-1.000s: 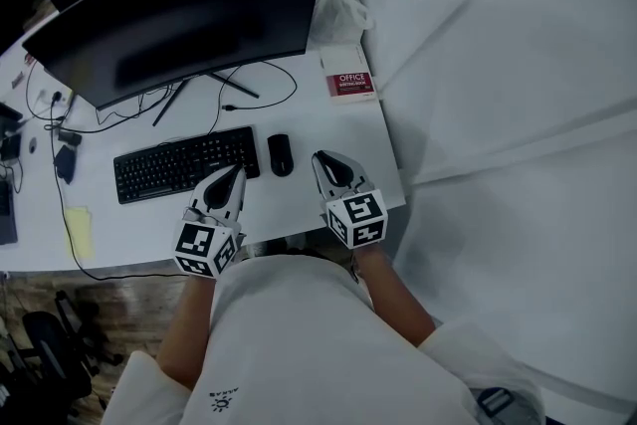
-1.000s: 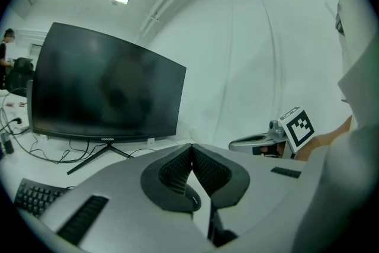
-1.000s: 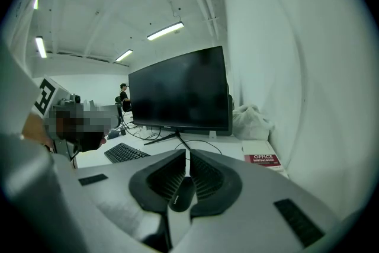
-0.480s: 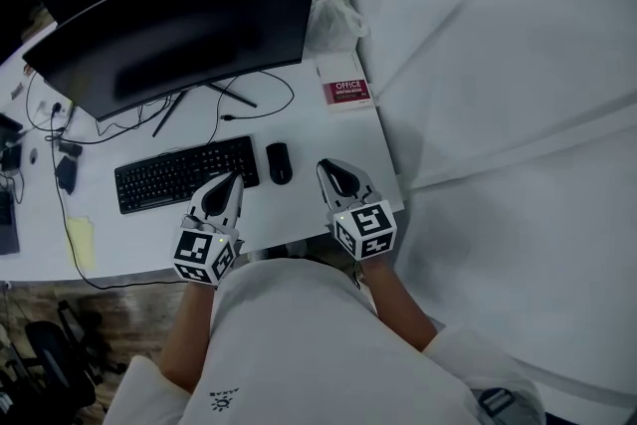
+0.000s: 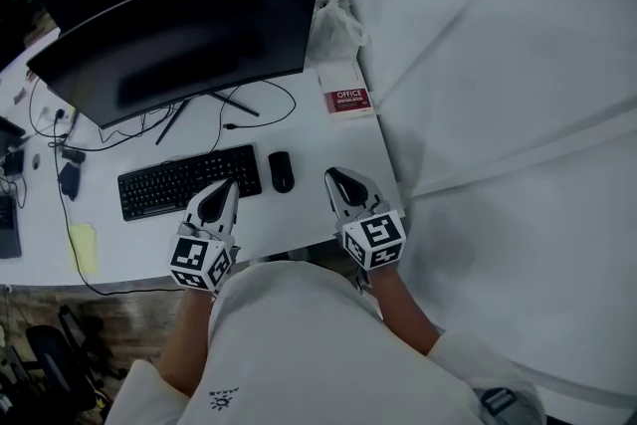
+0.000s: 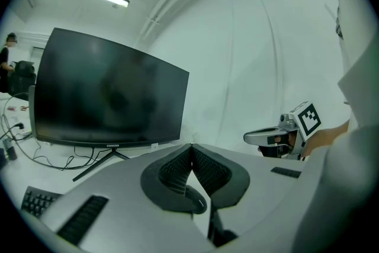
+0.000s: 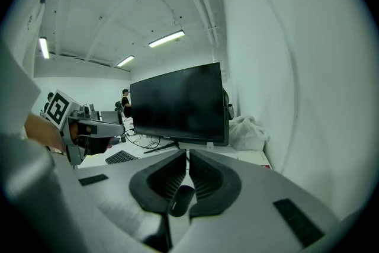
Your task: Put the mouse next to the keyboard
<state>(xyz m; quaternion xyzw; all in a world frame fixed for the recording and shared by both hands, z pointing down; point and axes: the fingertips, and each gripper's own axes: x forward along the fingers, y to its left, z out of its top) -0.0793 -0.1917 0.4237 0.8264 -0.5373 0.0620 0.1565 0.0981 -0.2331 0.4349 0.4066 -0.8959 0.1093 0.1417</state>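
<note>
Currently small black computer mouse (image 5: 282,171) sits on white bench (image 5: 297,214), just right of flat black keyboard (image 5: 184,182), narrow gap between them. Left tool (image 5: 228,185) is at keyboard's near edge, toward its right end, jaws clenched together, nothing in them. Right tool (image 5: 335,176) is right of mouse, apart from it, jaws also clenched, empty. Large dark curved monitor (image 5: 179,30) stands at far side, cables under it. Red-and-white book (image 5: 347,99) lies far right, crumpled white plastic bag (image 5: 334,10) behind it.
</note>
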